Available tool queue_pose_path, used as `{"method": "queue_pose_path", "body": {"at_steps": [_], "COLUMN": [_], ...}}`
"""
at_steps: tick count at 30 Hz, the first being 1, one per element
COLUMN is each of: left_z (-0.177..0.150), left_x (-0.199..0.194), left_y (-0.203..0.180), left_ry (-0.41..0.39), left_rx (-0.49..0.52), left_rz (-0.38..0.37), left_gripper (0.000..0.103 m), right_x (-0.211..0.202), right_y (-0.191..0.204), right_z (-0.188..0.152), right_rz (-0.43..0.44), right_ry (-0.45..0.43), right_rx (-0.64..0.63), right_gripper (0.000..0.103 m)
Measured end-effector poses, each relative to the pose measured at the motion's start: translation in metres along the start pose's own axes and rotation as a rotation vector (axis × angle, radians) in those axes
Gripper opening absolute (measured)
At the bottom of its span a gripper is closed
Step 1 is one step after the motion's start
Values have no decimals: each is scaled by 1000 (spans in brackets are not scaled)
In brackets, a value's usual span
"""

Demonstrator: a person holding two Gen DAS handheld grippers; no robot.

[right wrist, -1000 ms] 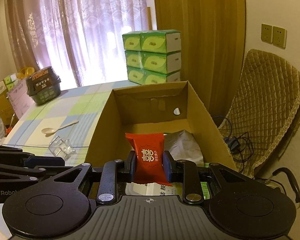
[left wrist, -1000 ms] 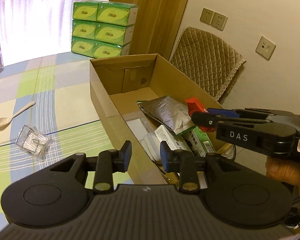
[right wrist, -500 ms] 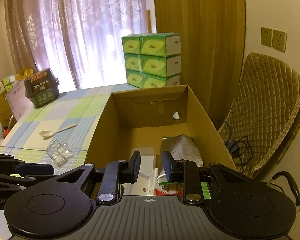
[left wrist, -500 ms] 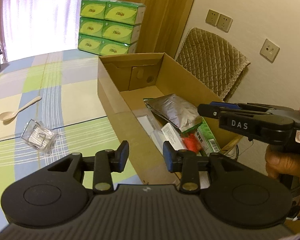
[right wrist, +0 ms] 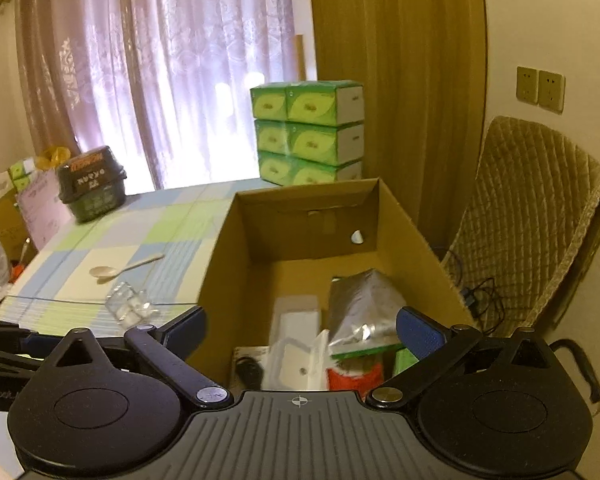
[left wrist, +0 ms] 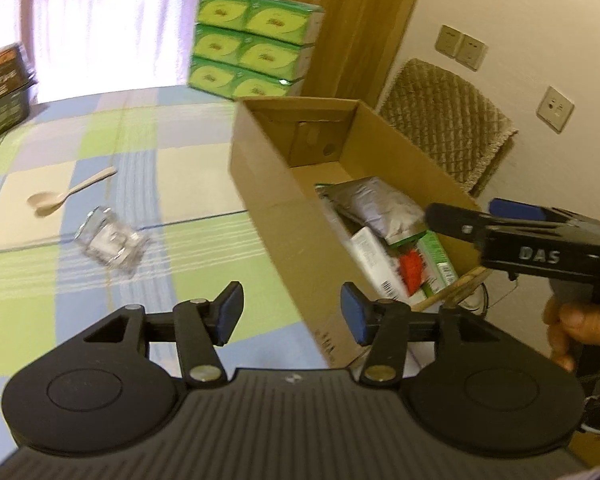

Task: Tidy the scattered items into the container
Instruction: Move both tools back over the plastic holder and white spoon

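Backlit lace curtains, cream wall, quilted chair, wall sockets

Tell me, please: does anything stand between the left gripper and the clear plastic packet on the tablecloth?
Nothing visible does. The left gripper is open and empty, and only bare tablecloth lies between it and the clear plastic packet. The spoon lies farther away, beyond the packet, and the cardboard box stands to the right of that path.

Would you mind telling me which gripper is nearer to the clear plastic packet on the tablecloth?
Left. The left gripper hangs open over the tablecloth just short of the clear plastic packet; the right gripper is open above the cardboard box.
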State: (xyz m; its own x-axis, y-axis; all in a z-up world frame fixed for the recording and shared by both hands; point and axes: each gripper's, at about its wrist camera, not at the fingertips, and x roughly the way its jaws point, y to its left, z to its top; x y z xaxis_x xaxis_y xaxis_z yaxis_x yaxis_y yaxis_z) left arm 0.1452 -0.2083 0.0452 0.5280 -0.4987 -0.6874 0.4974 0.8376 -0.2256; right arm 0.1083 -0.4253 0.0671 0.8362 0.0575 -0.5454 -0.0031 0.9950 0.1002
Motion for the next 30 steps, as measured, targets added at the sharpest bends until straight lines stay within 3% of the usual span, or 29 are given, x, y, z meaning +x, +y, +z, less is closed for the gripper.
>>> {"method": "queue_pose_path", "body": {"at_steps": [6,15,17,20,30], "left_z": [-19,-49,-55,-62,-68], "left_x": [-20,-49,-56,-64,-76], "left_y": [28,79,90,103,148], "left_ry": [-8,-10,-9,-15,-26], "left_rx": [-52,-128,-141,-148,-133], "left_rz": [50,139,160,188,262], "left_gripper": [61,70,83,90,96], "right_x": [-7,-18,-19,-17,8], "right_y": [15,57,69,86,141], "right_z": [-8,-10,-9,-8,-9], "right_rz": [19,90,112,142,221], "right_ry": [14,16,17,24,68], "right_rx": [6,-50,-72,-103,-231], "right_gripper": [103,103,103,103,103]}}
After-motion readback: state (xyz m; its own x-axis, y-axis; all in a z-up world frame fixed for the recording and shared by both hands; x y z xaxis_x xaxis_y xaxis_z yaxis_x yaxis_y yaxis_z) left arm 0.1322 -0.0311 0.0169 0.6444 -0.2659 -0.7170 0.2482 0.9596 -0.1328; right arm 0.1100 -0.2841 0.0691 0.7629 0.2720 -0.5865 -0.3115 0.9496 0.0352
